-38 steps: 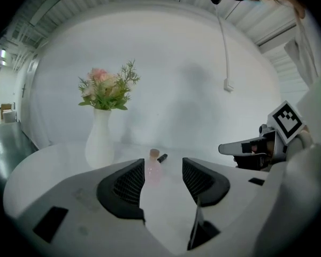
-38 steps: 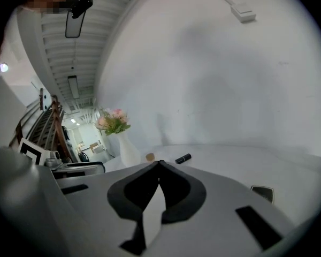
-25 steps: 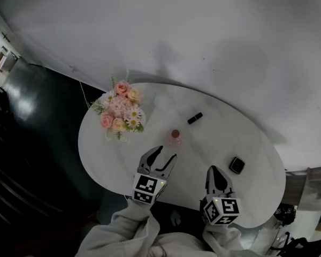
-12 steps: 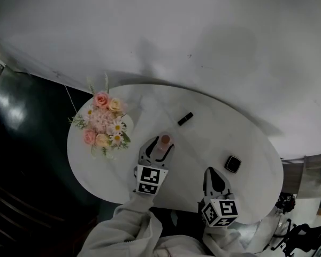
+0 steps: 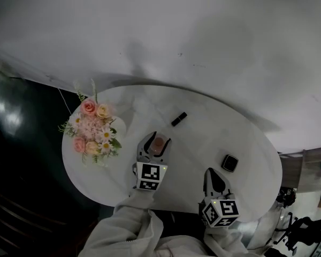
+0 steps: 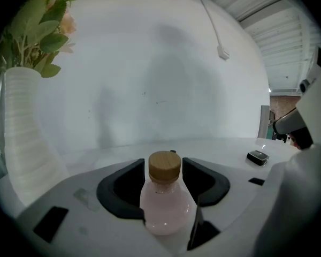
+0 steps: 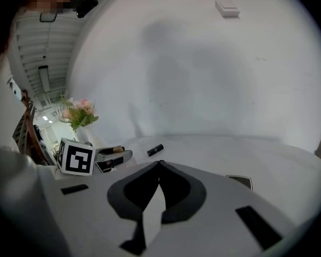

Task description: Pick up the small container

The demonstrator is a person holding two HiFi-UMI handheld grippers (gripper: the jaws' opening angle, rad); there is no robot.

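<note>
Since a second ago the left gripper (image 5: 155, 141) has advanced from the 6 o'clock edge, and its jaws now pinch the small container (image 6: 163, 208), a pink bottle with a wooden cap, near the middle of the oval white table (image 5: 214, 133). A flower bouquet (image 5: 91, 133) stands at 9 o'clock. The right gripper (image 5: 212, 173) hovers at 5 o'clock, jaws pressed together and empty. A square black case (image 5: 229, 163) lies at 3 o'clock and a black tube (image 5: 178, 119) at 12.
</note>
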